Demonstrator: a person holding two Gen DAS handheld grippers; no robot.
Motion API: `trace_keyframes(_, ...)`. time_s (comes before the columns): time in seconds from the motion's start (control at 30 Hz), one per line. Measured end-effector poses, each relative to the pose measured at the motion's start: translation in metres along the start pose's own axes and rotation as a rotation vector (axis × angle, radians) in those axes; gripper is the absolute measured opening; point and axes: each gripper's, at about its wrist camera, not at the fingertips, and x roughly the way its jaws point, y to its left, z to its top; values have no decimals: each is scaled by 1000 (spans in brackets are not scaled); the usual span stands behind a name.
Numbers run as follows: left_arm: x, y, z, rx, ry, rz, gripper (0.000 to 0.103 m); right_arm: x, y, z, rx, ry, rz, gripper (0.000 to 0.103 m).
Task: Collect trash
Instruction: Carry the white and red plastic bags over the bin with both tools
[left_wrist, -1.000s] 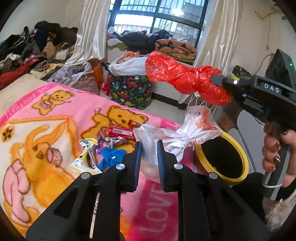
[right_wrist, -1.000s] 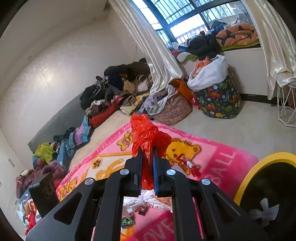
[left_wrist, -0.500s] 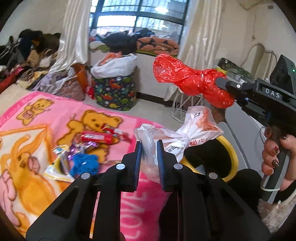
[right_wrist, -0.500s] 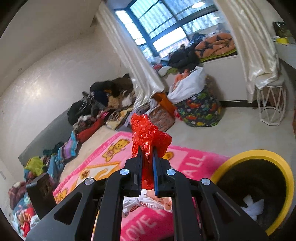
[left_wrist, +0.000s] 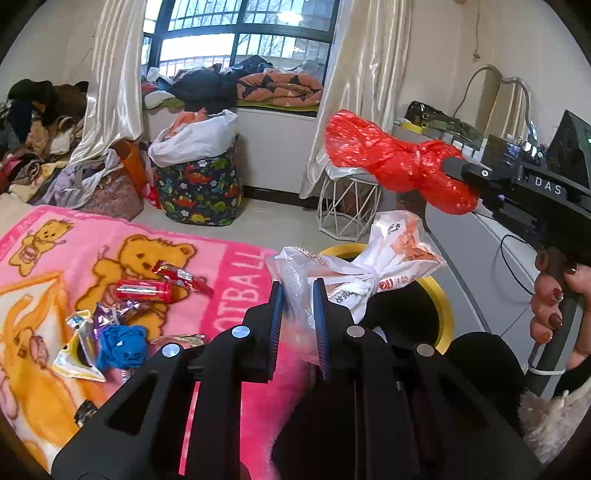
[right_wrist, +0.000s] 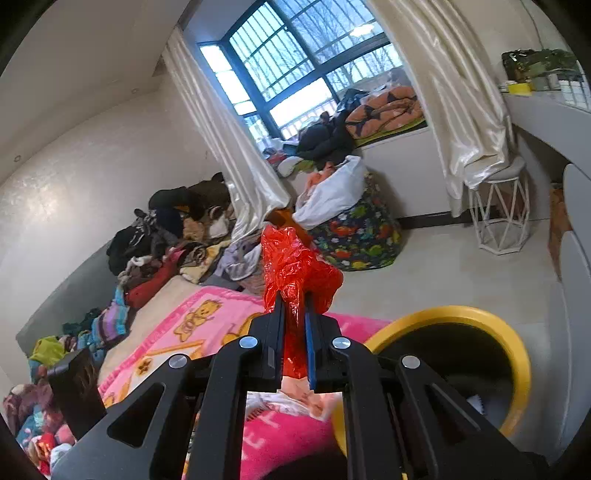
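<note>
- Carrying bags: left hand-held gripper (left_wrist: 298, 306) grasping the white bag (left_wrist: 369, 273), right hand-held gripper (right_wrist: 294, 328) clenching the red bag (right_wrist: 295, 273).
- Both have swung from the pink blanket (left_wrist: 110, 258) toward the yellow-rimmed bin (right_wrist: 509, 354); dropping looks imminent.

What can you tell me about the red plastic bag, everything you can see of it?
The red plastic bag is thin, crinkly, glossy film, bunched into a long wad and knotted near its middle. The right gripper is shut on it, pads pinching the narrow part, so it hangs in the air touching nothing else. Its loose end flares out beyond the fingertips. In the left wrist view it sits above the white bag, and the yellow-rimmed bin lies below it to one side.
</note>
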Motion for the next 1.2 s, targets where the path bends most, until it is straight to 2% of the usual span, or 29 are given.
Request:
trace_keyframes(0.5,27,-24,-2,52,48,-17,11,-18,-43,-9,26,-21,-126,9)
trace_keyframes(0.77,42,-42,-4,100,79,-29,11,-17,-57,-11,38,-8,-146,9)
trace_keyframes(1.2,83,-68,-16,165,181,-60,11,-13,-84,-20,119,31,-187,9)
